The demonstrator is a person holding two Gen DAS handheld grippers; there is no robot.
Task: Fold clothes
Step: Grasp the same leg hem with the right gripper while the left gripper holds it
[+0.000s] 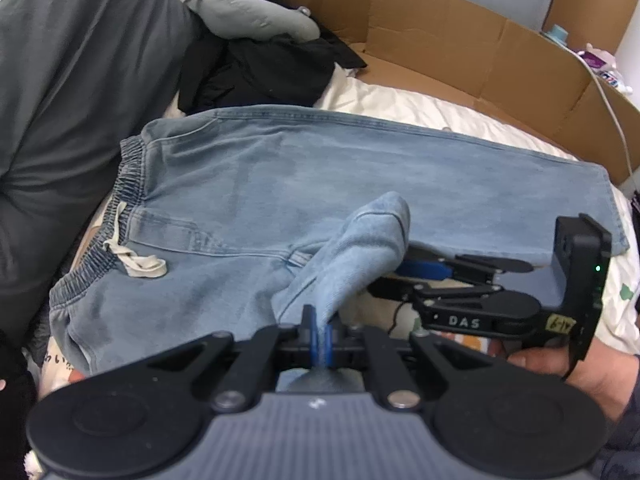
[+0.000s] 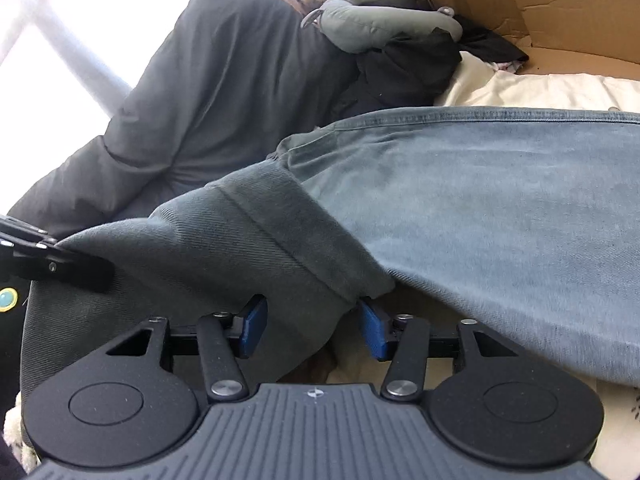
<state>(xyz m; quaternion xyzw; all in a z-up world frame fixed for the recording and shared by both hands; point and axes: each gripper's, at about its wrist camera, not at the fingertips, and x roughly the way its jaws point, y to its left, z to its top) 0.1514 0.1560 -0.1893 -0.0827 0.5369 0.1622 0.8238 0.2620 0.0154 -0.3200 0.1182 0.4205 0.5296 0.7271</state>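
The left gripper [image 1: 319, 336] pinches a raised fold of the light blue jeans [image 1: 320, 184] on the bed. The right gripper [image 2: 314, 330] is spread, with denim between its blue pads [image 2: 252, 326].

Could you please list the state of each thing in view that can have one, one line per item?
Left gripper: shut on a lifted fold of the jeans.
Right gripper: open, hem cuff lying between its blue pads, not pinched.
Jeans: laid flat on the bed, near hem raised.
Drawstring: knotted, lying loose at the waistband.
Cardboard box: opened out flat along the bed.
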